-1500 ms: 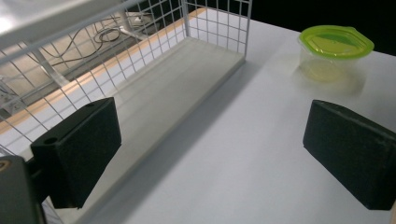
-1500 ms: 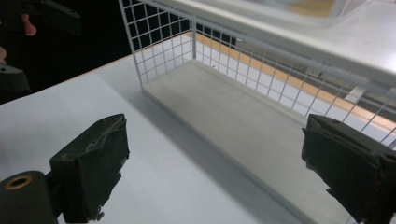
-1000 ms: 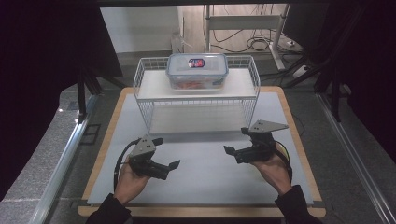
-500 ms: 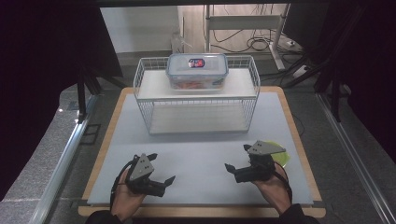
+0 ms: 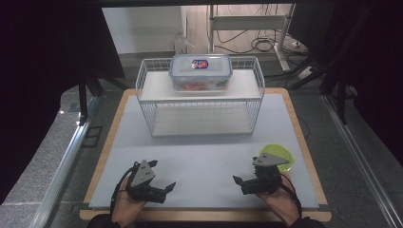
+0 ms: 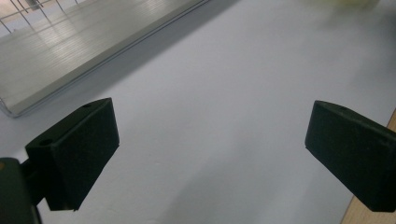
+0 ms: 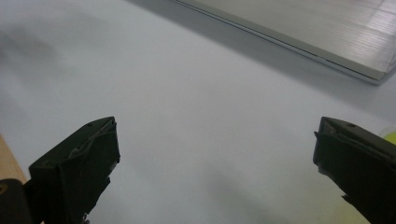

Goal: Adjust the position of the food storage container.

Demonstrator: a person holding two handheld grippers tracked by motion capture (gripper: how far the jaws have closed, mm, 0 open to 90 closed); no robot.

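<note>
Compared with a second ago, both hands have drawn back toward the bottom edge of the high view, and the pull-back has uncovered a yellow-green dish (image 5: pixel 277 155) at the lower right that was hidden under the right hand before. The container and the rack have not moved.

At the lower left of the high view the left tongs (image 5: pixel 164 188) hover low over the pale mat (image 5: pixel 204 156), jaws pointing toward the centre of the frame. In the left gripper view the left tongs (image 6: pixel 210 154) are spread wide, with bare mat between the two black jaws; they hold nothing and touch nothing.

At the lower right of the high view the right tongs (image 5: pixel 239 182) point inward toward the left pair, well apart from it. In the right gripper view the right tongs (image 7: pixel 215 163) also gape wide and empty over the mat. The dish lies just behind the right hand (image 5: pixel 278 197), its near part covered by the grey plate on that gripper.

Farther up the frame, the mat covers the wooden tabletop (image 5: pixel 304 137). At upper centre stands a white wire rack (image 5: pixel 148 107), and on its top shelf sits a clear lidded container (image 5: pixel 201 71), far from both tongs.
</note>
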